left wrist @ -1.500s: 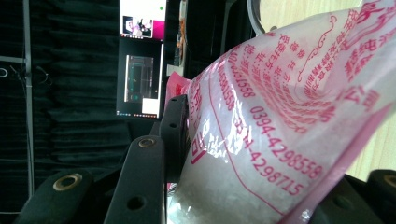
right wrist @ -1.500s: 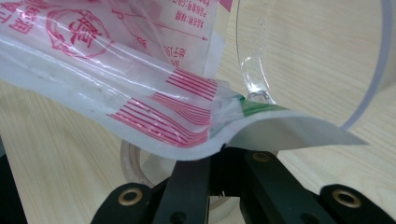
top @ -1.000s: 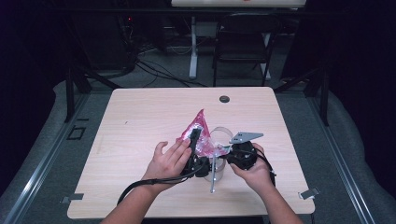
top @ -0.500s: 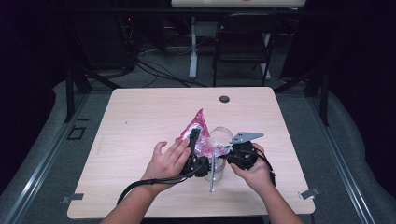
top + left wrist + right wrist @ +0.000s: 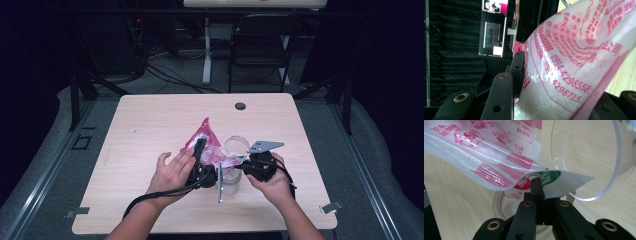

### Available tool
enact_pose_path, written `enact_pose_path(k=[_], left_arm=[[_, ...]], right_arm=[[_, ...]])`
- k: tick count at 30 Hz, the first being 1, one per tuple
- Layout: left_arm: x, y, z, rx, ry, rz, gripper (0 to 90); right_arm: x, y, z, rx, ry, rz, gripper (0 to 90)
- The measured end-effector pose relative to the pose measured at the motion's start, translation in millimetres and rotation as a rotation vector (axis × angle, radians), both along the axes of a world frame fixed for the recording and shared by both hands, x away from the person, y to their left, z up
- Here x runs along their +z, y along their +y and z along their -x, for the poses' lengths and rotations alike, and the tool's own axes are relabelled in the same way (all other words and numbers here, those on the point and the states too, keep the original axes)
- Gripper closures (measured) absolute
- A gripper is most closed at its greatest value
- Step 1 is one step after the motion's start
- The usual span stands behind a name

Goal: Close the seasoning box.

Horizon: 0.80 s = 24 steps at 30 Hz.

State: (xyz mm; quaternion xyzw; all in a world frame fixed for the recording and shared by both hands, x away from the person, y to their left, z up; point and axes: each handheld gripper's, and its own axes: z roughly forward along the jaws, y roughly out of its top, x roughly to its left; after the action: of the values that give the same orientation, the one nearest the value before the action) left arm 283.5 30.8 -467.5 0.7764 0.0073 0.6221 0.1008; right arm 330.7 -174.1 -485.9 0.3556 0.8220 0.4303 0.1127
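Barely shifted since a second earlier: left claw (image 5: 200, 150), half-closed, clamped the pink printed bag (image 5: 206, 142) of white granules, tilted over the clear cup (image 5: 234, 165). Right claw (image 5: 537, 185), fully closed, pinched the bag's corner beside the cup's rim. Risked, probably: granules spilling onto the worktop (image 5: 150, 125) beside the cup, or tipping it.

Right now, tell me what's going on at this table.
A person works a pink-and-white plastic bag with two handheld grippers. The left gripper clamps the bag's body, which holds white grains. The right gripper pinches the bag's corner beside the rim of a clear cup that stands on the wooden table. The bag is tilted toward the cup; no grains can be seen falling.
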Motion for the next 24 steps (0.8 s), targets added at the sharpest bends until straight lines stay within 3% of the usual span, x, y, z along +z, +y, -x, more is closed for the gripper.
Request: enact_pose_path(k=[11,24], left_arm=[[-4.1,8.0,-1.6,0.027,0.026,0.014,66.8],[-10.0,17.4,-3.8,0.055,0.089,0.078,67.4]], right_arm=[[4.3,0.1,2.3,-0.008,-0.022,-0.007,90.0],[7.8,1.9,5.2,-0.002,-0.040,-0.002,90.0]])
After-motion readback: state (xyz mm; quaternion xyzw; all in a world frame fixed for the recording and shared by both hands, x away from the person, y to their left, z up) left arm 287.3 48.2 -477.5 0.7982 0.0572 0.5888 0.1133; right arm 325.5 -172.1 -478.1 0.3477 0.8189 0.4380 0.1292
